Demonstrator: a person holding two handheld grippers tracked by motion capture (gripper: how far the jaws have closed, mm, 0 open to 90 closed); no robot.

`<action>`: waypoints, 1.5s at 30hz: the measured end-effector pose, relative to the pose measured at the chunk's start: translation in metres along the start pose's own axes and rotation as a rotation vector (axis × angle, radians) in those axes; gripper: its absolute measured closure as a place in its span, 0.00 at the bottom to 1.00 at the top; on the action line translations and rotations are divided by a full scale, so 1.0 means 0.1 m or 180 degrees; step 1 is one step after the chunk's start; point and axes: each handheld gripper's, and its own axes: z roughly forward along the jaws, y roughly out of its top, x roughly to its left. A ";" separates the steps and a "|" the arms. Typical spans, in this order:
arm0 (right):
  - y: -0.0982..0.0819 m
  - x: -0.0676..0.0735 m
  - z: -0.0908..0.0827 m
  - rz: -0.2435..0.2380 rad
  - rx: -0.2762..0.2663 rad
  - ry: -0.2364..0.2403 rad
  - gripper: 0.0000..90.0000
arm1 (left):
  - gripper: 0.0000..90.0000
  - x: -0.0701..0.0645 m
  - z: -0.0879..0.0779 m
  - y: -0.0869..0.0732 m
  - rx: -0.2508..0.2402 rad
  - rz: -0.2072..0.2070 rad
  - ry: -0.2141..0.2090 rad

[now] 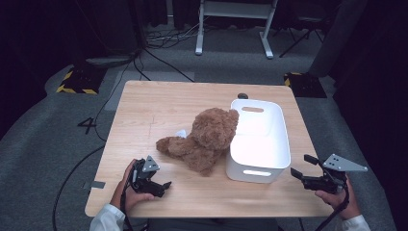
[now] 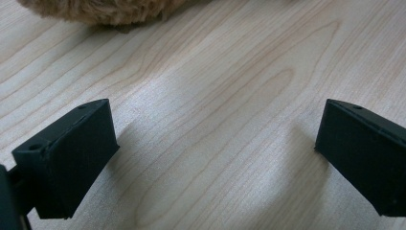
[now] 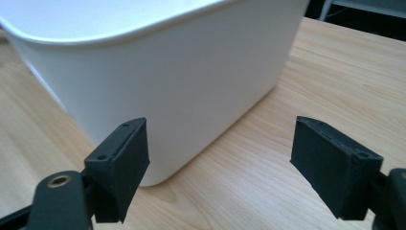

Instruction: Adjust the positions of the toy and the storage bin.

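Note:
A brown teddy bear point(image 1: 204, 139) lies on the wooden table point(image 1: 159, 108), leaning against the left wall of a white plastic bin point(image 1: 260, 139). Its fur edge point(image 2: 100, 12) shows at the top of the left gripper view. My left gripper point(image 1: 161, 185) sits low near the table's front left, open, with bare wood between its jaws, a short way in front of the bear. My right gripper point(image 1: 303, 166) hovers open at the front right, just off the bin's near right corner point(image 3: 158, 91). Nothing is held.
The bin is empty, with slot handles in its near and far walls. A white tag point(image 1: 181, 133) peeks out beside the bear. A small dark disc point(image 1: 243, 96) lies by the far table edge. Cables, desk legs and striped floor plates lie beyond.

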 end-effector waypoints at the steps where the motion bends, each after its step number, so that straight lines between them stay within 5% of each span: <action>1: 0.01 0.02 0.00 -0.0025 -0.0002 0.0018 0.23 | 0.01 0.00 0.00 0.00 0.0002 -0.0001 0.0004; 10: -0.02 0.31 0.08 -0.0250 0.0130 0.0297 0.22 | 0.01 0.00 0.00 0.00 0.0001 -0.0012 0.0006; 17: -0.02 0.40 0.19 -0.0319 0.0160 0.0270 0.23 | 0.01 0.00 0.00 0.00 0.0002 -0.0011 0.0005; 28: -0.04 0.31 0.31 -0.0350 0.0165 0.0228 0.20 | 0.01 0.00 0.00 0.00 0.0002 -0.0012 0.0004; 45: 0.00 0.16 0.41 -0.0186 0.0132 0.0051 0.24 | 0.01 0.00 0.00 0.00 0.0003 -0.0012 0.0003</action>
